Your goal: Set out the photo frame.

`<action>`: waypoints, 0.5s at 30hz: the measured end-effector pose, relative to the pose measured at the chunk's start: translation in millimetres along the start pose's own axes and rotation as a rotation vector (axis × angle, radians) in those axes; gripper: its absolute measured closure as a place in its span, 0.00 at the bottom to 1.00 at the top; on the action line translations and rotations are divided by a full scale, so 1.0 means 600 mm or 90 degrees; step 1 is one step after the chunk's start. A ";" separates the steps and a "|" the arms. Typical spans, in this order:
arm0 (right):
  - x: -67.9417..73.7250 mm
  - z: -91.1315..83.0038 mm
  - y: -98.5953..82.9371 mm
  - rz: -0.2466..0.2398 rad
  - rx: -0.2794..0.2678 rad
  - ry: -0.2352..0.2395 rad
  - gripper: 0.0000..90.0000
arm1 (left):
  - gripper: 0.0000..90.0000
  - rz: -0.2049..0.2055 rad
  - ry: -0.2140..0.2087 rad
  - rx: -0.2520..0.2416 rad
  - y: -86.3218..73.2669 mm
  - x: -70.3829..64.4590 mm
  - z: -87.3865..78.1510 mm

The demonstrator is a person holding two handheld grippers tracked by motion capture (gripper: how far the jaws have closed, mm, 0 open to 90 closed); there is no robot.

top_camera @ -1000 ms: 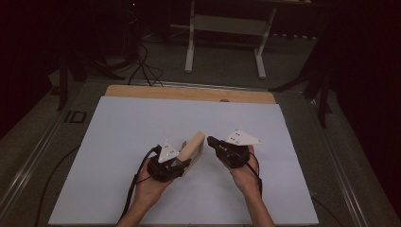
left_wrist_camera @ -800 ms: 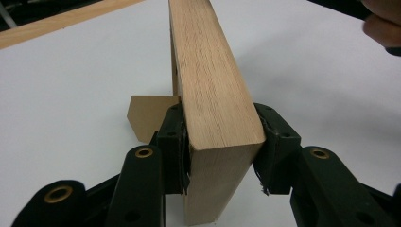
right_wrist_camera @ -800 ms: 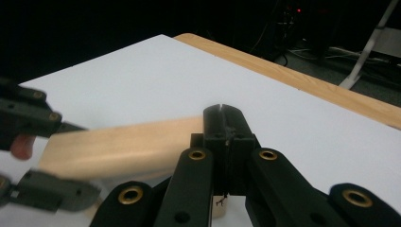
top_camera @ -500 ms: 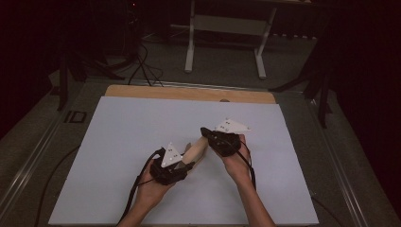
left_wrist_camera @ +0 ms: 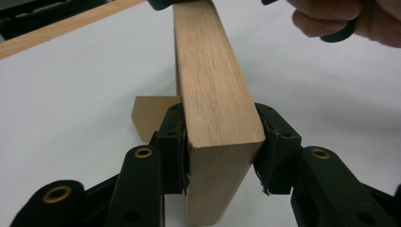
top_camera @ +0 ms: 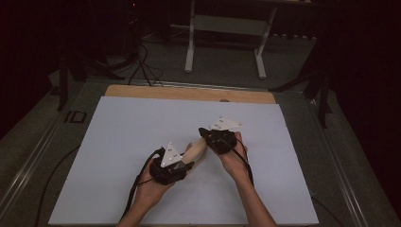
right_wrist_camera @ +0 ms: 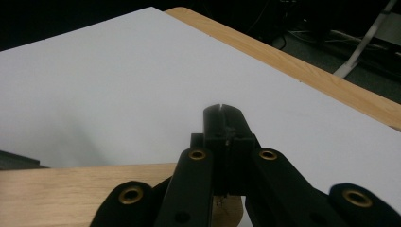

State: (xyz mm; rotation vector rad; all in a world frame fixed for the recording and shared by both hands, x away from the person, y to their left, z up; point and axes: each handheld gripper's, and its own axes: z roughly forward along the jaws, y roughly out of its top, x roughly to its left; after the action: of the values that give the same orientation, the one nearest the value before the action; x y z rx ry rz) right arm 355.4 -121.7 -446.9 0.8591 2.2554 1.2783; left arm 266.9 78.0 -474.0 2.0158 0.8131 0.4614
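Since a second ago you've lowered the wooden block from a steep tilt to a flatter slant and slid your right gripper to its far end. Your left gripper clamps the block's near end to steady it; the right gripper's jaws are pressed together, empty, above the block's top face. Keep it mid-sheet: the white table leaves open room all around.

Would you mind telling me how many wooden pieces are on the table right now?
2. A wooden block stands clamped in the left gripper. A smaller brown piece lies on the white table behind it. More may be hidden.
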 end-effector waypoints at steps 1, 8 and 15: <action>-0.001 0.000 0.000 0.001 0.000 0.001 1.00 | 0.66 -0.001 0.006 0.002 0.000 0.001 -0.001; -0.004 -0.004 -0.001 0.006 0.009 -0.003 1.00 | 0.64 -0.022 0.031 0.003 -0.004 0.014 -0.004; -0.004 -0.013 -0.003 0.007 0.018 -0.001 1.00 | 0.63 -0.014 0.037 0.001 -0.005 0.016 -0.004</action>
State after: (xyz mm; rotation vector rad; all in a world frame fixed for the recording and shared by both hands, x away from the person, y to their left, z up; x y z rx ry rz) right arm 351.6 -128.9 -444.3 0.8839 2.2755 1.2520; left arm 271.1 87.1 -475.4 2.0010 0.8702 0.5103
